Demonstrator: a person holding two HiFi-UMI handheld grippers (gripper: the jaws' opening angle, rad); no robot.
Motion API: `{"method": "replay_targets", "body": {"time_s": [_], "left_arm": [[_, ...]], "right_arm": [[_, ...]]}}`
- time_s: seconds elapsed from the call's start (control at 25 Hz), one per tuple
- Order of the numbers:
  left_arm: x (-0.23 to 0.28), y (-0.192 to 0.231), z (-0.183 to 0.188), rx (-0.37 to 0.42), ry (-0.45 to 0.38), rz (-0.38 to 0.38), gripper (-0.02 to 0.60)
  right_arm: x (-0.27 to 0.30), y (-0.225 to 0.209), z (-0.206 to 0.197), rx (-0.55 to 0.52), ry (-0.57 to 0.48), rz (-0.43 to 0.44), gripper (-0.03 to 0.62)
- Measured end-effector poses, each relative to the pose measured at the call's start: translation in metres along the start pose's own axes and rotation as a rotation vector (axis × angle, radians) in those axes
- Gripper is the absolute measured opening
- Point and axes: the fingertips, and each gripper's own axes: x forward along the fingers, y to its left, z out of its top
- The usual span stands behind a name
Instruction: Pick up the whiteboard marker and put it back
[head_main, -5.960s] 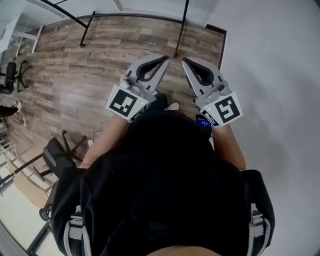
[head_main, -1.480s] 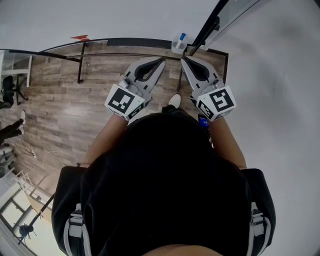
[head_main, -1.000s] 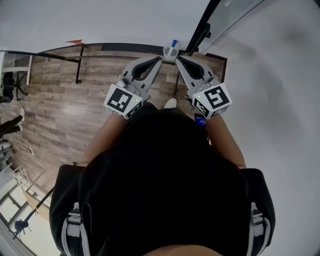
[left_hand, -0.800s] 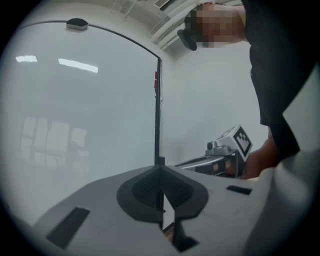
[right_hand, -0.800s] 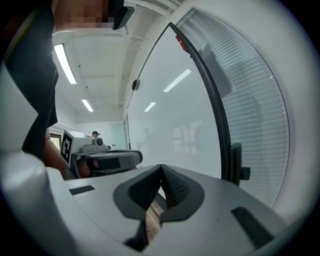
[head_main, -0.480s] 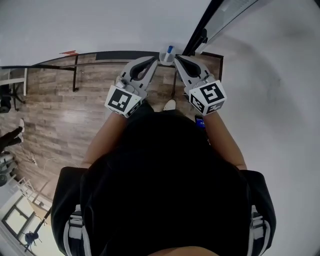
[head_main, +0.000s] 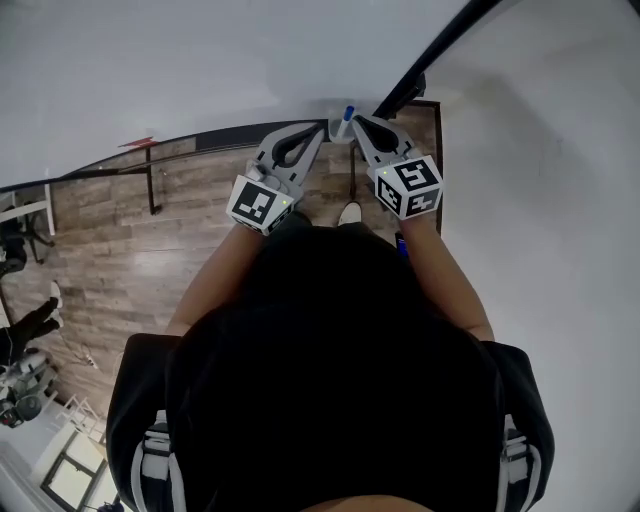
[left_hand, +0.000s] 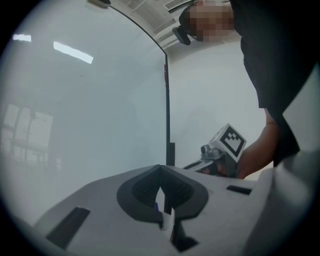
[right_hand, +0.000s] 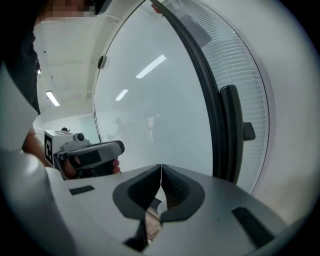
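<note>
Seen from above: person in black top (head_main: 330, 380), forearms stretched forward.
Left gripper (head_main: 320, 128) and right gripper (head_main: 357, 121) side by side, tips angled toward each other, each with jaws together.
Blue-capped marker (head_main: 348, 112) upright between both tips, in what looks like pale holder (head_main: 337, 128), at lower right corner of whiteboard (head_main: 200, 70), beside black post (head_main: 440, 55).
Wood floor (head_main: 150, 250) below whiteboard's bottom edge.
White shoe (head_main: 349, 213) on floor between wrists.

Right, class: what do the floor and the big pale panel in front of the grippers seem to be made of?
Floor: wood or wood-look laminate, matt finish; grain and staggered grey-brown planks show.
Panel: probably glass or gloss-coated board, smooth; it mirrors the ceiling lights.
</note>
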Motion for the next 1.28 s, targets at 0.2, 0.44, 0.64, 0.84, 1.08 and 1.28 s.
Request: {"method": "replay_targets", "body": {"time_s": [0.2,0.44,0.64,0.84,1.08,1.28], "left_arm": [[0.002,0.012,-0.007,0.016,0.016,-0.061,0.005],[0.001,0.018,-0.012,-0.011,0.013,-0.135,0.005],[-0.002,0.02,-0.022,-0.001,0.031,-0.174,0.005],[-0.003,0.024,-0.027,-0.003,0.037,-0.197,0.004],[-0.005,0.026,-0.026,-0.007,0.03,-0.225,0.004],[-0.002,0.028,-0.026,-0.003,0.027,-0.24,0.003]], "right_arm": [[0.013,-0.005,-0.009,0.018,0.031,-0.087,0.005],[0.028,-0.017,-0.031,0.054,0.084,-0.202,0.031],[0.037,-0.02,-0.058,0.14,0.123,-0.238,0.086],[0.041,-0.03,-0.066,0.171,0.137,-0.304,0.123],[0.046,-0.031,-0.075,0.189,0.162,-0.347,0.132],[0.052,-0.038,-0.08,0.189,0.187,-0.376,0.132]]}}
